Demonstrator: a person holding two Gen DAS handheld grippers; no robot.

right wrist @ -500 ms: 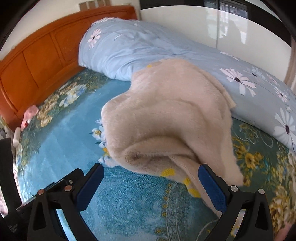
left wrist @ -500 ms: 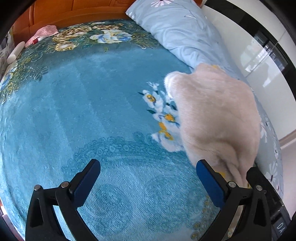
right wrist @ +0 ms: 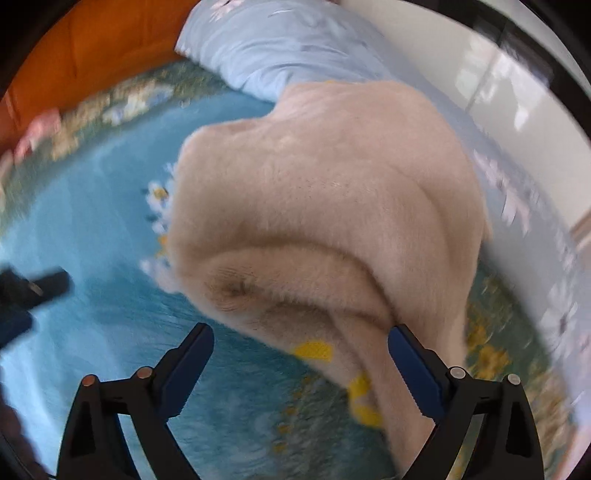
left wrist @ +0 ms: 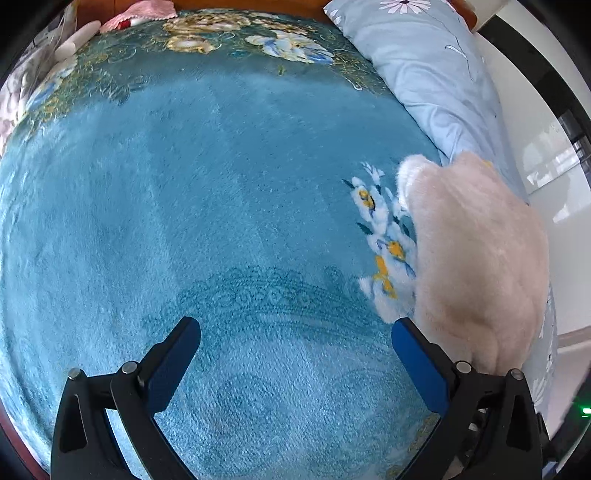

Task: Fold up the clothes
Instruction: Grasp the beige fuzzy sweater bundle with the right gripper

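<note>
A fluffy beige garment (right wrist: 332, 206) lies bunched on the blue floral blanket (left wrist: 221, 206), at the right side of the bed. In the left wrist view the garment (left wrist: 476, 258) is at the right, just beyond my right-hand fingertip. My left gripper (left wrist: 295, 341) is open and empty over bare blanket. My right gripper (right wrist: 301, 347) is open, with the garment's near edge and its yellow patches lying between and over its right finger. The view is blurred by motion.
A light blue quilt with daisies (left wrist: 424, 66) runs along the bed's right side. The orange wooden headboard (right wrist: 92, 48) is at the back. A pink cloth (left wrist: 144, 11) lies near the headboard. The left gripper (right wrist: 33, 291) shows at the left of the right wrist view.
Both grippers have moved forward and closer to the bed. The right gripper has closed in on the garment's near edge. Both stay open.
</note>
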